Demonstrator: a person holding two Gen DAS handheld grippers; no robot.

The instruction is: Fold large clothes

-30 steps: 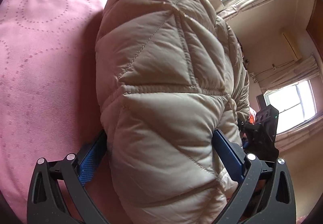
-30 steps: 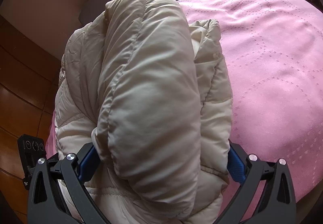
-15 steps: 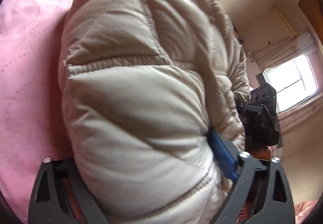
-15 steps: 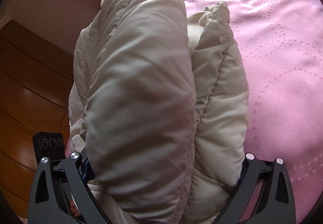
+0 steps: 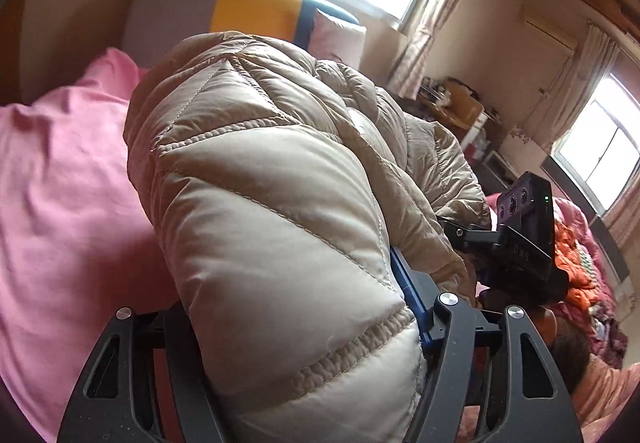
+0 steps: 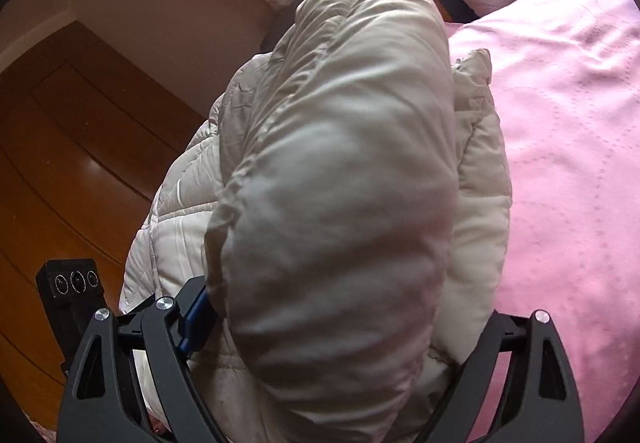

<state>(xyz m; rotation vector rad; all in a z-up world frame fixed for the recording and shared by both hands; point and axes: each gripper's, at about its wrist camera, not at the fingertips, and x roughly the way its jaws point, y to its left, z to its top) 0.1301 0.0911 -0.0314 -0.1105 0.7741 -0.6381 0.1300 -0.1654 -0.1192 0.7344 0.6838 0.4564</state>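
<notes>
Left wrist view: the left gripper [image 5: 304,343] has just been closing and pinches a thick roll of the beige puffer jacket [image 5: 276,179] above the pink bed cover [image 5: 52,179], while in the right wrist view the right gripper [image 6: 320,355], also just closing, clamps the jacket's [image 6: 340,171] other end. This looks like carrying the folded bundle; next it needs lowering flat. Open cover lies right, but the bed's edge and wooden floor [image 6: 60,171] are close on the left.
</notes>
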